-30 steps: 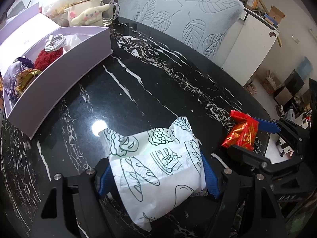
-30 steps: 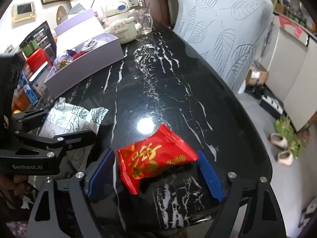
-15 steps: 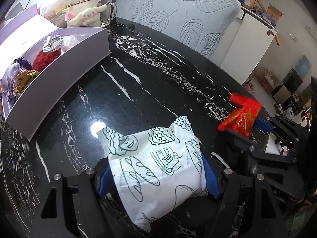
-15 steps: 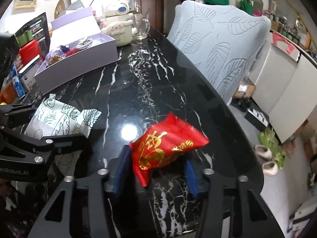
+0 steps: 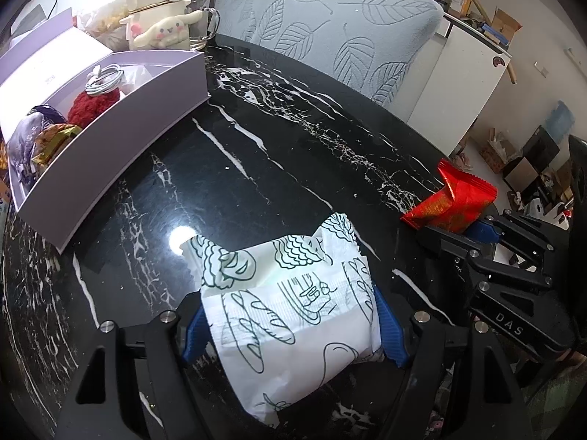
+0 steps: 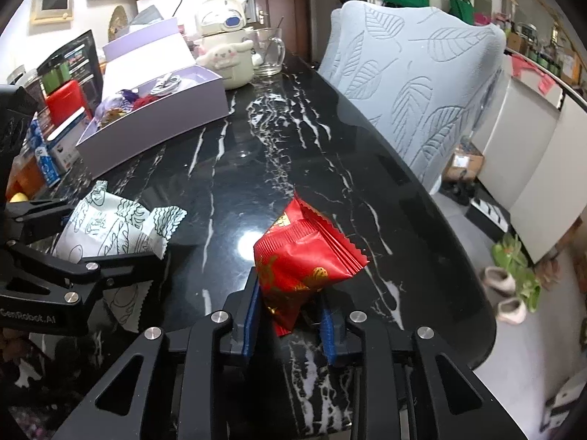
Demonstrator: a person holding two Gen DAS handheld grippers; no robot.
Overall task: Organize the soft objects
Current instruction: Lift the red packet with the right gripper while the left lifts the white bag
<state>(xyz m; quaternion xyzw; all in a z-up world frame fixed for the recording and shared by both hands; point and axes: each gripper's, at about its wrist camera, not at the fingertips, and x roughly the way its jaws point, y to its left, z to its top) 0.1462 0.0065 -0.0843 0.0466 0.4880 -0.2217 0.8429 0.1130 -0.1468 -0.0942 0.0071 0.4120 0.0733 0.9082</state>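
Note:
A white snack packet with green bread drawings [image 5: 290, 304] lies on the black marble table, and my left gripper [image 5: 290, 324] is shut on its sides with both blue pads pressing in. The same packet [image 6: 110, 227] shows at the left of the right wrist view. My right gripper [image 6: 290, 315] is shut on a red and gold snack packet [image 6: 304, 260], whose free end tilts up off the table. In the left wrist view that red packet [image 5: 455, 201] sits at the right edge. An open lilac box [image 5: 121, 124] stands at the far left.
The lilac box [image 6: 161, 124] holds a red knitted piece [image 5: 93, 104], a coiled white cable and foil wrappers. Behind it stand a cream cartoon kettle [image 5: 157, 25] and a glass mug [image 6: 268, 53]. A leaf-patterned chair back [image 6: 414, 84] rises past the table's far edge.
My right gripper has shut on the red packet and tipped its free end up. The left gripper and the white packet have stayed where they were.

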